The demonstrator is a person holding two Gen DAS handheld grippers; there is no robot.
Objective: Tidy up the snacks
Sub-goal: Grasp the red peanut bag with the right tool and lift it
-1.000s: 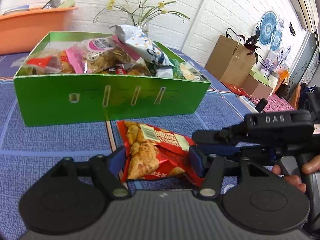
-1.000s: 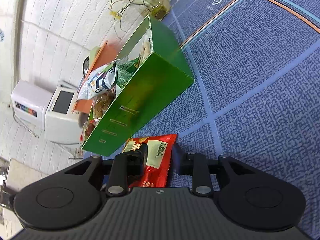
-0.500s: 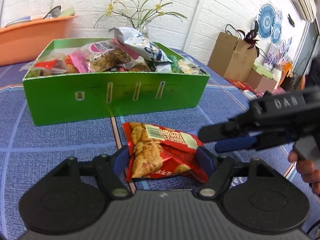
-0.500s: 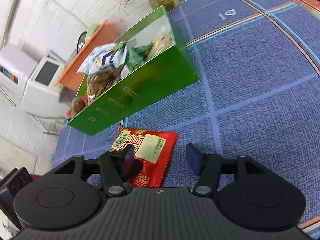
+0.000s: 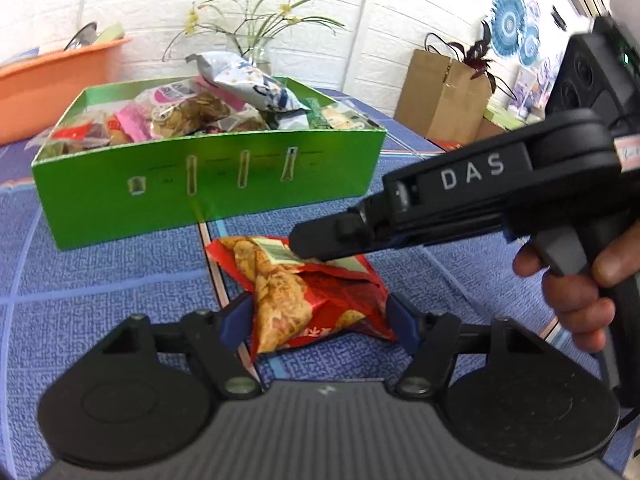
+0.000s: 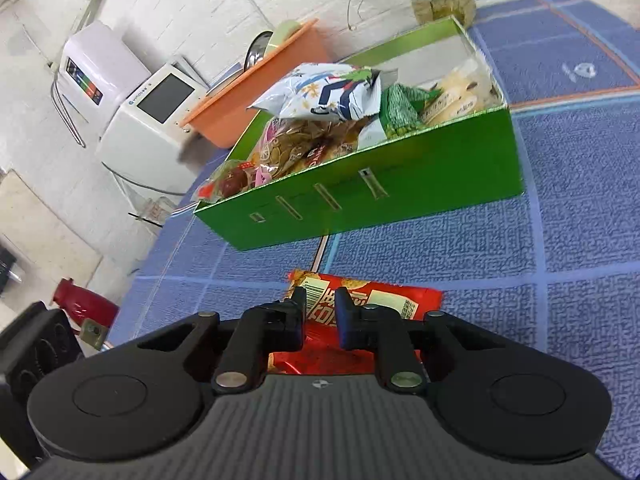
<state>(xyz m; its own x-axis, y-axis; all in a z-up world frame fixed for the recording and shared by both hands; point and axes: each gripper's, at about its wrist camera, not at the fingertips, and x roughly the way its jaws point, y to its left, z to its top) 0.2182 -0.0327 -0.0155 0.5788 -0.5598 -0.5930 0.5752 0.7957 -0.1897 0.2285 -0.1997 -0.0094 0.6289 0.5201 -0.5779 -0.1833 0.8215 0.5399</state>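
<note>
Left wrist view: the red snack bag [image 5: 312, 292] lies on the blue bench [image 5: 100, 272] just in front of the green box [image 5: 208, 184], which is already heaped with other snack packets [image 5: 208, 104]. The left tongs [image 5: 320, 320] straddle the bag's near end. Their jaws are closing, the bag is between them and the blue pads sit at its two edges, but a firm pinch cannot be confirmed. The right tongs [image 5: 304, 246] reach in from the right, held by a hand [image 5: 576, 280], with the tip resting on the bag's far end beside the white label. The bag's long axis runs from the tongs toward the box, slanting slightly left at the far end.

Right wrist view: the right tongs [image 6: 320, 304] hang over the red snack bag [image 6: 368, 300], jaws closing and nearly together, with the barcode end showing in the narrow gap. Whether film is actually caught cannot be told. The green box [image 6: 380, 200] stands just beyond the bag.

Handling judgement: the bag appears light, soft and crinkly, with slippery film and brittle chips inside. A hold on the flat sealed edge or a corner is advised rather than on the filled belly, where squeezing would crush the contents.
</note>
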